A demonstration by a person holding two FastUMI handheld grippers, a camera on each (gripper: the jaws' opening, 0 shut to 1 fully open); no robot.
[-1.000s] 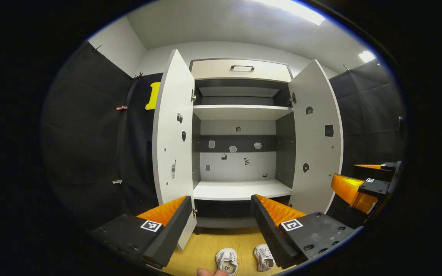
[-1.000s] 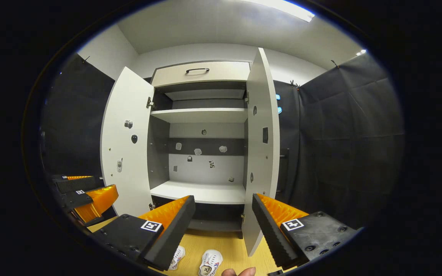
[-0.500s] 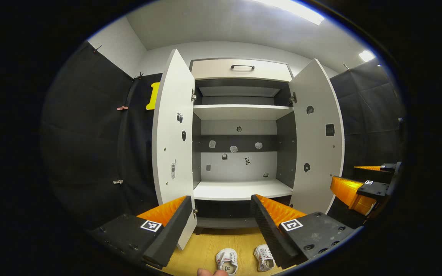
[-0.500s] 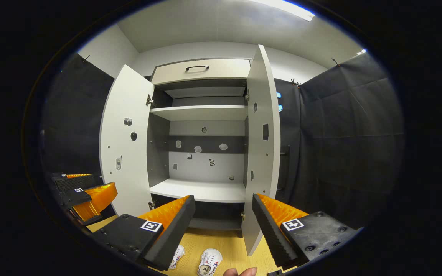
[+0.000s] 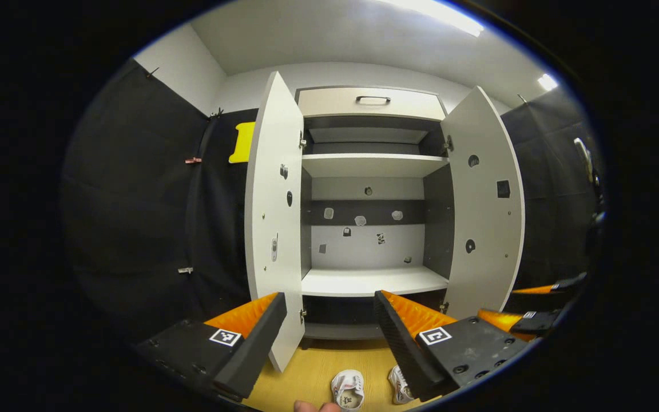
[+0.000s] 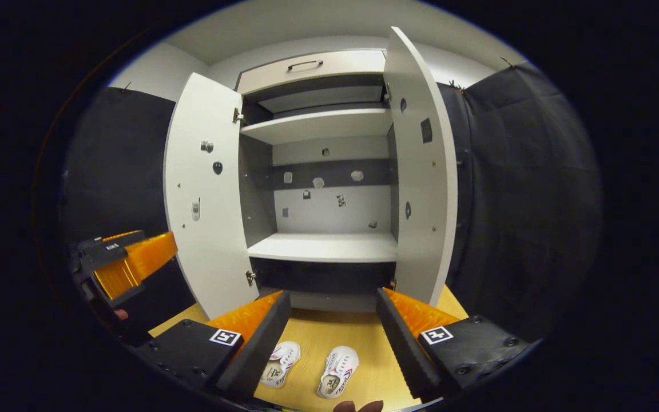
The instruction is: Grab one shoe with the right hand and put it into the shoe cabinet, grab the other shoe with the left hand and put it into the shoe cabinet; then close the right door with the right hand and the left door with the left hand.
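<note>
The white shoe cabinet [image 5: 372, 280] [image 6: 324, 247] stands ahead with both doors swung wide and its shelves bare. Two white shoes lie side by side on the wooden floor before it: the left shoe [image 6: 281, 363] [image 5: 348, 389] and the right shoe [image 6: 338, 370] [image 5: 400, 384]. My right gripper [image 6: 332, 323] is open, hovering above and short of the pair; it also shows at the right edge of the left gripper view [image 5: 527, 321]. My left gripper [image 5: 329, 323] is open with nothing between its fingers, and appears at the left of the right gripper view [image 6: 126, 260].
The left door [image 5: 275, 229] [image 6: 206, 200] and the right door [image 5: 487, 212] [image 6: 421, 171] stick out toward me on either side. A closed drawer [image 5: 372, 103] tops the cabinet. Black cloth walls flank both sides. A fingertip [image 6: 358, 406] shows at the bottom edge.
The right gripper has tilted downward and moved closer, so the shoes and floor show more fully in its view. The left gripper has shifted slightly leftward. Both stay open.
</note>
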